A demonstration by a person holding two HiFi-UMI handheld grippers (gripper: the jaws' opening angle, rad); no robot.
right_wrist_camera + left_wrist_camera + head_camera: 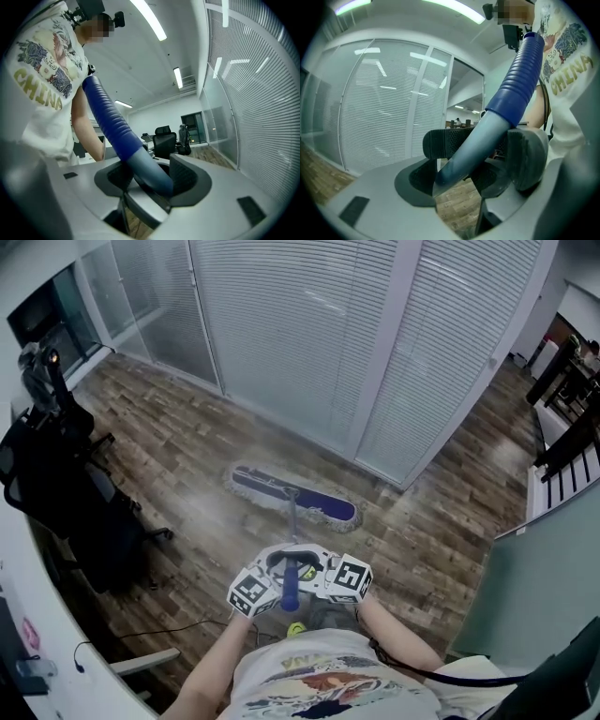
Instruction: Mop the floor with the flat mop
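Currently left gripper [476, 154] and right gripper [150, 178] are both clamping their jaws on the blue ribbed mop handle [290, 585]. The blue flat mop head [293, 496] is lying on the brown wood-plank floor [187, 456]. Advising: pad pressed flat, strokes overlapping, hands moving together.

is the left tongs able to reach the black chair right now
Probably not: the left tongs are shut on the mop handle, and the black chair stands well off to the side.

open floor [192, 451] ahead; glass wall [309, 334] beyond, black chair [70, 498] at left
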